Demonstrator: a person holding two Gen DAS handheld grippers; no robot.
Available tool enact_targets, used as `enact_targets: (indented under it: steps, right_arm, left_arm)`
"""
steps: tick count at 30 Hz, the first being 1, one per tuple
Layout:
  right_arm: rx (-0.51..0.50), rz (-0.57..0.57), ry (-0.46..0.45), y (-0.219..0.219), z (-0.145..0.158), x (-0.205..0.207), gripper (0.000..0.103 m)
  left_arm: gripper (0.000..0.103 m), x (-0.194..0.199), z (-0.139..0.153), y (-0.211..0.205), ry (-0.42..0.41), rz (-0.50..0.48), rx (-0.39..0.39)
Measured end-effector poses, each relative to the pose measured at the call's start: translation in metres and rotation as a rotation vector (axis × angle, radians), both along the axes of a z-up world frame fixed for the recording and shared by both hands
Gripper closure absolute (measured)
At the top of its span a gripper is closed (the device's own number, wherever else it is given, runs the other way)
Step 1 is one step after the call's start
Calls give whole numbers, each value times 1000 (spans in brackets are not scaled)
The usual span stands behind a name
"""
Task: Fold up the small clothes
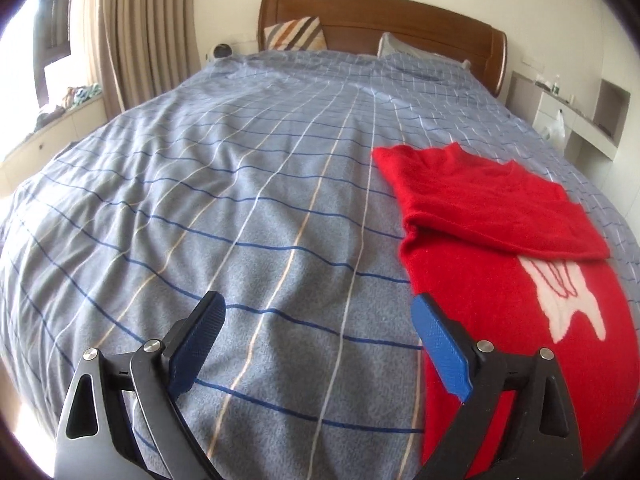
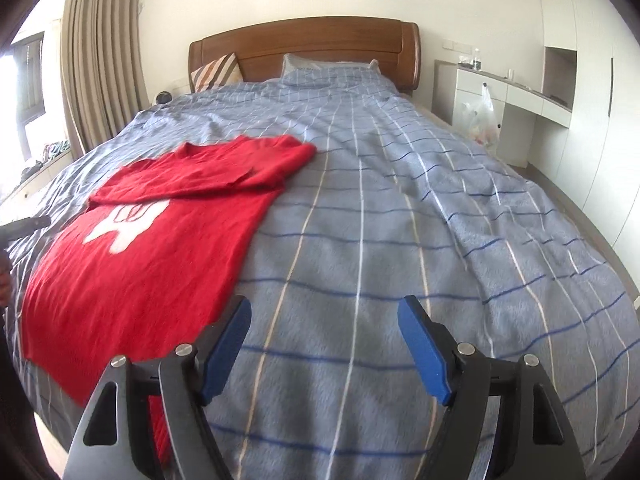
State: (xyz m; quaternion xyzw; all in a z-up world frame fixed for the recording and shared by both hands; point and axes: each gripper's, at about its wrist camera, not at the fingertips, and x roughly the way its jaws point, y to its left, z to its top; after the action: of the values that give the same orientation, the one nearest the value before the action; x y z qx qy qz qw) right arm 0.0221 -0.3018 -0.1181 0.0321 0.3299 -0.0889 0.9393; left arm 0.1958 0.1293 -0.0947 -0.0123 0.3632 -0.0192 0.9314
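A small red sweater (image 1: 500, 280) with a white motif lies flat on the blue checked bed cover (image 1: 240, 200). Its sleeves are folded across the upper part. It also shows in the right wrist view (image 2: 152, 248). My left gripper (image 1: 318, 312) is open and empty, above the cover just left of the sweater's left edge. My right gripper (image 2: 324, 316) is open and empty, above the cover just right of the sweater's lower right corner. The left gripper's tip (image 2: 28, 225) shows at the far left of the right wrist view.
The wooden headboard (image 2: 312, 46) and pillows (image 2: 218, 72) are at the far end. Curtains (image 1: 148, 28) and a window ledge stand to the left. White cabinets (image 2: 520, 96) with a hanging plastic bag (image 2: 482, 120) stand to the right.
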Motion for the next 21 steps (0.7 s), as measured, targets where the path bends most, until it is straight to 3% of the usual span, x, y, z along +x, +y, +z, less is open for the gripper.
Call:
enact_targets:
  steps: [4, 7, 11, 21]
  right_arm:
    - [-48, -75, 43, -20, -21, 23, 27]
    - [7, -112, 38, -37, -43, 20, 15]
    - [14, -120, 19, -41, -47, 19, 9]
    - [7, -119, -1, -40, -51, 18, 8]
  left_arm:
    - [5, 6, -24, 9, 24, 46, -11]
    - [3, -3, -44, 15, 11, 50, -39]
    - [1, 0, -45, 13, 25, 45, -35]
    - [0, 1, -49, 15, 29, 39, -52]
